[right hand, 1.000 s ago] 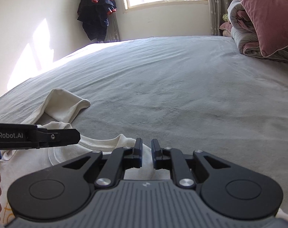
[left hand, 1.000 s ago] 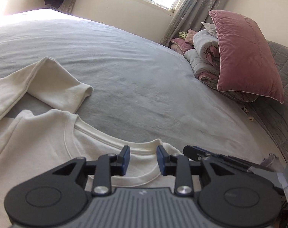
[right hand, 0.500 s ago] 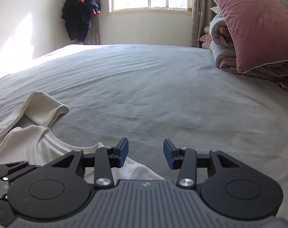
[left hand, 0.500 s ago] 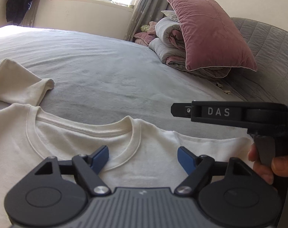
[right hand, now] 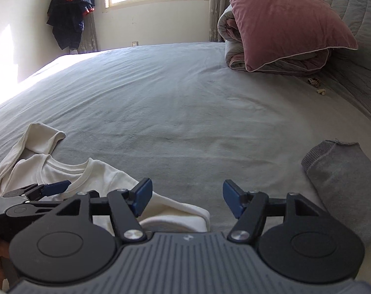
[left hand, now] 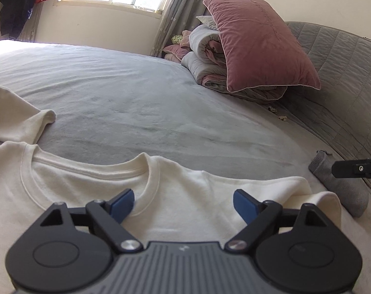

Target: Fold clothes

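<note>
Cream long-sleeved shirt point(left hand: 180, 196) is lying flat on the grey bed point(left hand: 136, 107), lower centre of frame, its right sleeve folded in. Both left tongs point(left hand: 183, 202) and right tongs point(right hand: 186, 197) are spreading wide, gripping nothing; next I judge they need the left sleeve point(left hand: 19, 115).

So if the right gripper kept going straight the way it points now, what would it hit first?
Probably the bare grey bedsheet. The right gripper is open with nothing between its pads; the cream sweatshirt lies to its left and the grey garment to its right. Depth is hard to judge.
</note>
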Motion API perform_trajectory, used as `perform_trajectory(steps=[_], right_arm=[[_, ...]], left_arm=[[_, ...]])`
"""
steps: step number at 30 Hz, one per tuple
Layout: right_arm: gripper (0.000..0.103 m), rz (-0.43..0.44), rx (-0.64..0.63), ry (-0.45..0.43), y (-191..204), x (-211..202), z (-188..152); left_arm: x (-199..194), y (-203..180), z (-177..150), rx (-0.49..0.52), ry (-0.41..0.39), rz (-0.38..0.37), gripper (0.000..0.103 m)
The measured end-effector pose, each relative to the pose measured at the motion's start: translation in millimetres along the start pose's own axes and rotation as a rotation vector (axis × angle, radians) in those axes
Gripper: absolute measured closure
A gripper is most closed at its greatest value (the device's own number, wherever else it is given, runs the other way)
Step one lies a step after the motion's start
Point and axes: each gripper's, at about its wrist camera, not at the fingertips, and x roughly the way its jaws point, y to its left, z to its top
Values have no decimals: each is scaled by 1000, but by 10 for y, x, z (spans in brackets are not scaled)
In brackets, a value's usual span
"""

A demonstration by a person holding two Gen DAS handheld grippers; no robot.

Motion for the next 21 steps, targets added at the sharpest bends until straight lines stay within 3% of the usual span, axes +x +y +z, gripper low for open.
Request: perform_trajectory(steps=[3,5,9,11,12,13,16,18,21], right_arm=[[35,32,98,25,-231,-55,-172],[35,64,157,48,-326,8,-297],[35,103,169,120,-338,165,-474],[48,111,158,121,-315,208,-513],[82,99,150,115,-304,212,-508],[99,87,141,108,-293,217,-504],[99,28,73,52,-226,153,-449],[99,-70,-48,-18,-93,48,-378],[99,-108,-173,-98,132,-95,-262]], left_arm=[[-54,13,13,-18,-23,-51,20],[-67,34,18,-50,-26,-113,29],[-19,22,-9,-93,3,-233,36],[5,-21,-36,-74,24,-253,52],[17,-37,-47,-70,33,-259,55],[31,-47,-58,-69,43,-265,59],[60,-40,-70,-88,66,-279,61],[68,12,-64,-130,81,-305,61],[42,136,-44,-216,77,-387,51]])
